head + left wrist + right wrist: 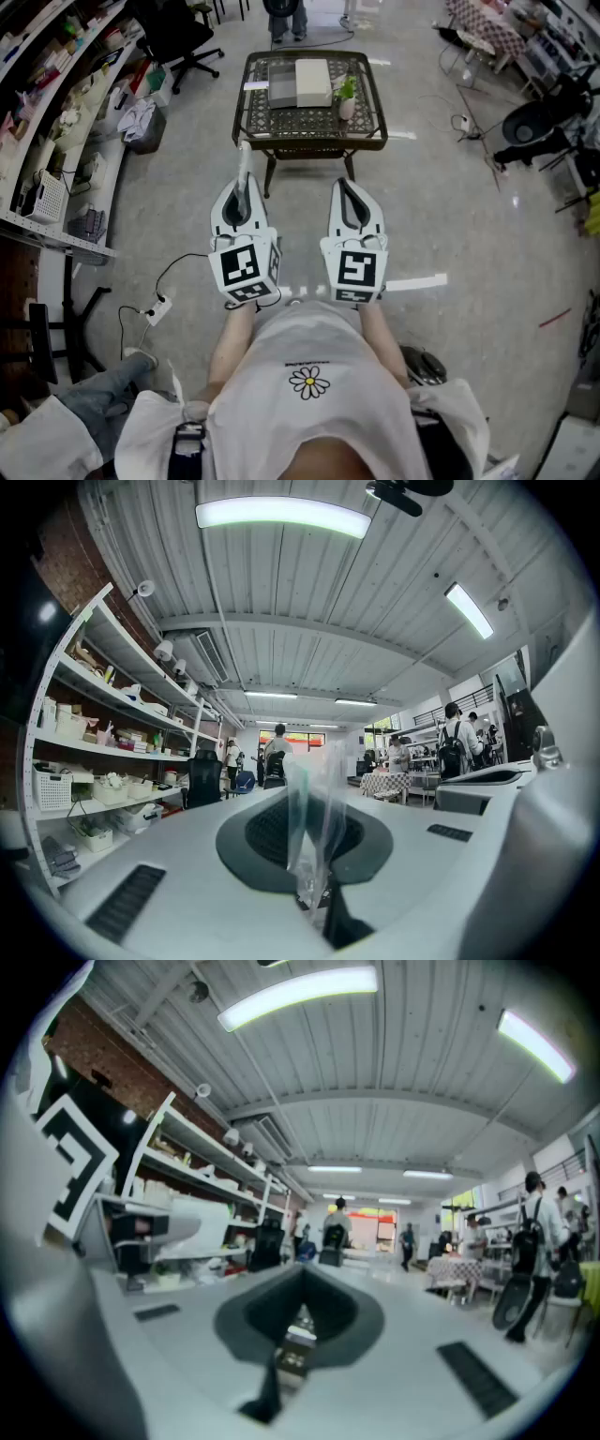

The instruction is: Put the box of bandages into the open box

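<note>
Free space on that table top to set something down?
Bare: the near strip of the dark lattice-top table, in front of the grey open box, white rectangular box and small potted plant; also a narrow strip right of the plant. Crowded: middle and back.

A grey shallow rectangular box (281, 86) is lying flat at the far centre of the scene, on the left half of a dark lattice-topped table (367, 120). Its top seems to be facing up and uncovered, though its inside is too small to make out. A cream-white rectangular box (313, 81) is lying flat just to its right, touching it, with its long sides running near to far. Which one is holding the bandages is not showing at this distance.
</note>
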{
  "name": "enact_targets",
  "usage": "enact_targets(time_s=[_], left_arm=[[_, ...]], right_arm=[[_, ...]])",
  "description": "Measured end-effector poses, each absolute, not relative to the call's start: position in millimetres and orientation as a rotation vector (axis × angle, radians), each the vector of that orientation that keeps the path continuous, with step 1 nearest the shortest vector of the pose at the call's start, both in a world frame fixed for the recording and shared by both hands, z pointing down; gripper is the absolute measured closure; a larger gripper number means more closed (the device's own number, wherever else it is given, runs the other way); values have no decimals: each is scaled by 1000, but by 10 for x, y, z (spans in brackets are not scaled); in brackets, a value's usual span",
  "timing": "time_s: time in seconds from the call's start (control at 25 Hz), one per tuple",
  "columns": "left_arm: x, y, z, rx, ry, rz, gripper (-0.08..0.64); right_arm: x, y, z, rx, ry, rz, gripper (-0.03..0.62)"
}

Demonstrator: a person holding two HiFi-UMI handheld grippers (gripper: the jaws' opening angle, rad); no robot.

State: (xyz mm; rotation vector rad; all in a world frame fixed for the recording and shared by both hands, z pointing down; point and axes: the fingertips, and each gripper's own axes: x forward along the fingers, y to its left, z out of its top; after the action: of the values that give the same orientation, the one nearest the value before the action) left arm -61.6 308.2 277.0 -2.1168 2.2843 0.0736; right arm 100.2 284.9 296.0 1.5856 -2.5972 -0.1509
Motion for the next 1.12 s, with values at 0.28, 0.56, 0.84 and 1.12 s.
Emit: enact_targets(time_s=[0.28, 0.56, 0.84, 1.12], left_arm=[[-537, 3066, 2747, -2108, 2269, 61, 522], [-514, 3083, 2789, -2098, 2299, 65, 522], [-359, 3082, 2826, -2086, 2323, 88, 522], [-141, 3051, 2750, -2056, 2275, 124, 522]], right_arm=[[1078, 2806, 3028, 1566, -2604, -147, 561], [1106, 2808, 3055, 1528, -2686, -97, 561], [1190, 2826, 3137, 1446, -2719, -87, 561], [1428, 2719, 3081, 1453, -2794, -55, 561]])
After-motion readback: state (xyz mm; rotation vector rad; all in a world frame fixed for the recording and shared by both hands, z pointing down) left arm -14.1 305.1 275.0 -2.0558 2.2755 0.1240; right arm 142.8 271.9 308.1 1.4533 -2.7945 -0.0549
